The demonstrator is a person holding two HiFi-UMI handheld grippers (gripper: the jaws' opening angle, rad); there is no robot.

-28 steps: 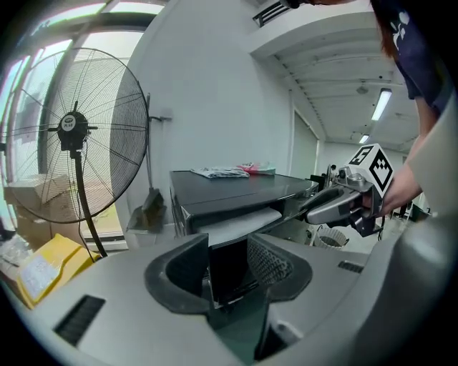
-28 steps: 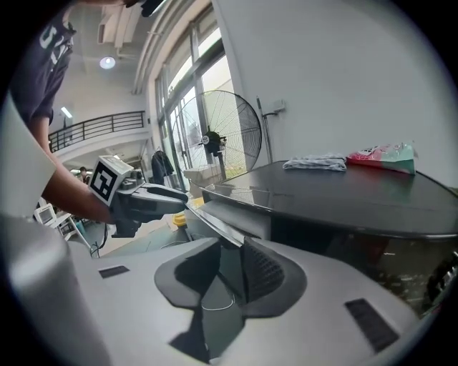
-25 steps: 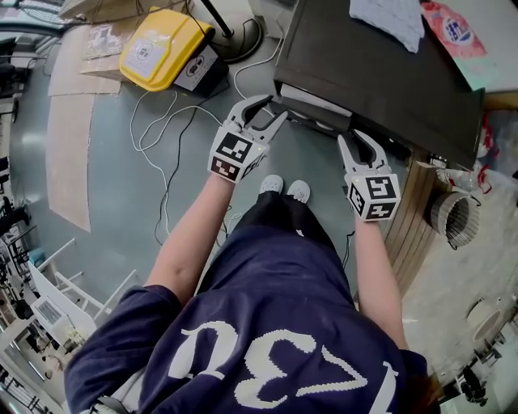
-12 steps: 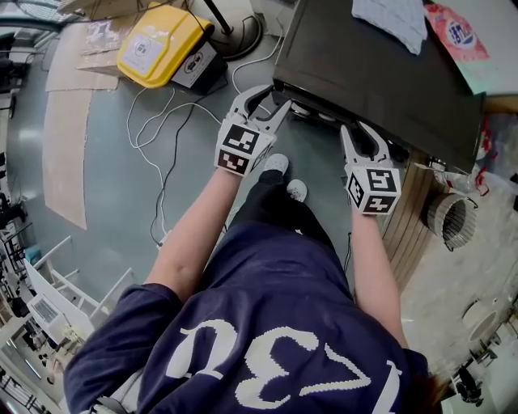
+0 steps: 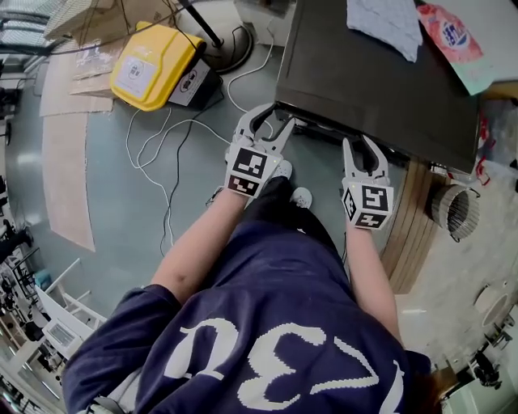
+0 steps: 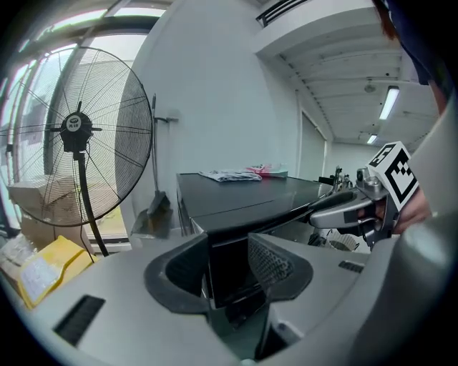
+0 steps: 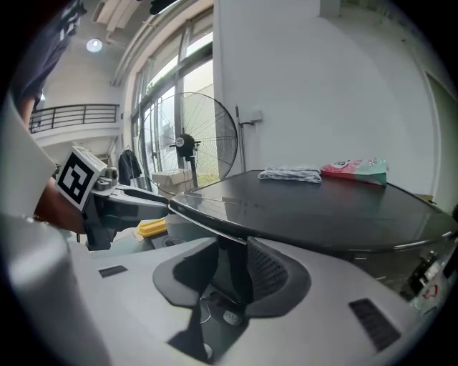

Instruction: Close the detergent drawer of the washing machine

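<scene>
The washing machine [image 5: 372, 73] has a dark top and stands at the upper right of the head view. Its detergent drawer [image 5: 317, 127] shows only as a thin strip under the top's front edge, and I cannot tell whether it sits flush. My left gripper [image 5: 271, 121] is open at the machine's front left corner. In the left gripper view a dark front panel [image 6: 230, 275] lies between the left gripper [image 6: 229, 246] jaws, untouched. My right gripper [image 5: 361, 144] is further right along the front edge. Its jaws are opening with nothing gripped between them, and the machine's edge [image 7: 215, 214] lies just beyond.
A cloth [image 5: 384, 24] and a pink packet [image 5: 449, 36] lie on the machine's top. A yellow case [image 5: 154, 65], loose cables [image 5: 170, 162] and a standing fan [image 6: 75, 129] occupy the floor to the left. A vent hose [image 5: 457, 212] and wooden boards [image 5: 409, 218] lie to the right.
Both grippers moved toward the machine's front. The drawer's pale top, which stuck out a second ago, has slid back under the top edge. The person's feet stepped closer.
</scene>
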